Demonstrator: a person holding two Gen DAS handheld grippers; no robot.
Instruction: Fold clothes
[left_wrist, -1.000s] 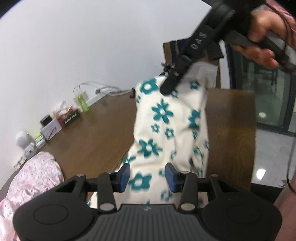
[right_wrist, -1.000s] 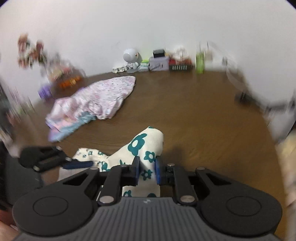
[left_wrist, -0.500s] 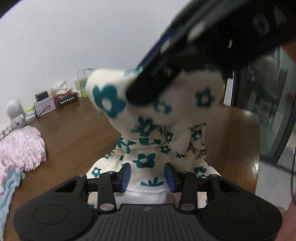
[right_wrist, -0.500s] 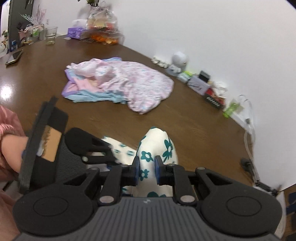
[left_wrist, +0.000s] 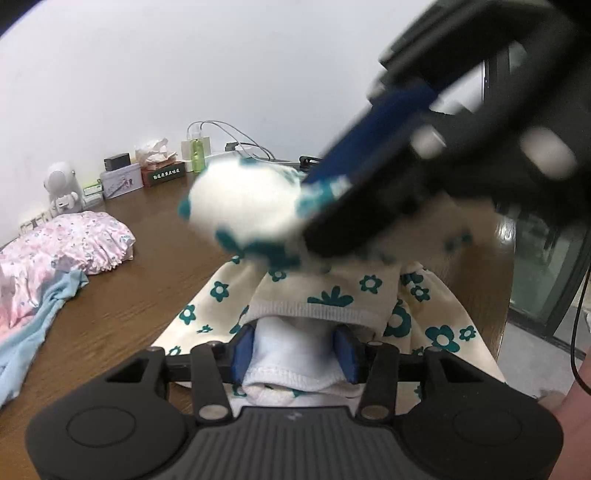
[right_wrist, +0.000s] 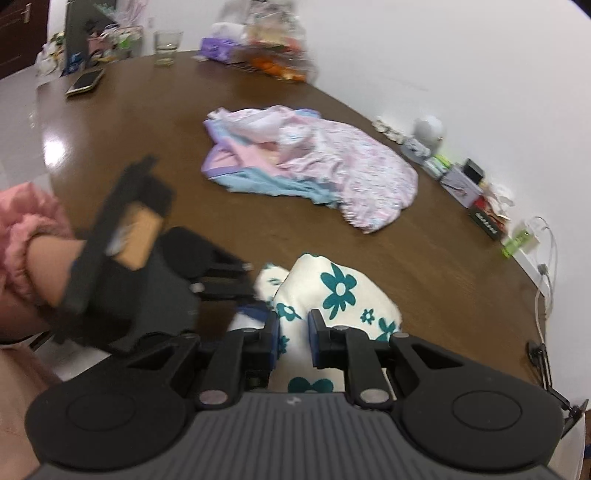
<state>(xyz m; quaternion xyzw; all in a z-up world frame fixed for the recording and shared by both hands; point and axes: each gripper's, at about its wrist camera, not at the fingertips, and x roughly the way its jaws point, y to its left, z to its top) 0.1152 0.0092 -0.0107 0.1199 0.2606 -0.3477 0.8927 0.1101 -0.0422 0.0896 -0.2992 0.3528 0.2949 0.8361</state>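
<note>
Left wrist view: left gripper (left_wrist: 294, 350) low over the floral garment (left_wrist: 332, 295), a cream knit with teal flower print and a ribbed white hem. The blue-padded fingers (left_wrist: 242, 349) stand moderately apart, with the white inner layer of the garment bunched between them; the pads touch the cloth on both sides, so it reads as holding the garment at the hem. The garment lies on the near edge of the brown wood-grain surface (left_wrist: 155, 251). Right gripper (left_wrist: 369, 184) comes in from upper right of the garment, blurred, tilted down-left, clamping a rounded wad of the same fabric lifted above the flat part. Left of the garment: pink clothes pile (left_wrist: 66, 247), ruffled edge, light-blue cloth under it. Behind the garment, along the wall: white robot figurine (left_wrist: 61, 186), small boxes (left_wrist: 122, 177), green bottle (left_wrist: 198, 155), cables.

Right wrist view: right gripper (right_wrist: 293, 338), fingers narrow, pinching a fold of the floral garment (right_wrist: 332, 291), which bulges up rounded past the fingertips. Left gripper (right_wrist: 221, 277) sits just left of the garment, blurred, held by a bare hand (right_wrist: 48, 269) with a pink cuff at the wrist. Beyond the garment, mid-surface (right_wrist: 147, 147), is the pink clothes pile (right_wrist: 314, 166), crumpled. Far behind the garment: drinking glass (right_wrist: 166, 46), phone (right_wrist: 85, 82).
</note>
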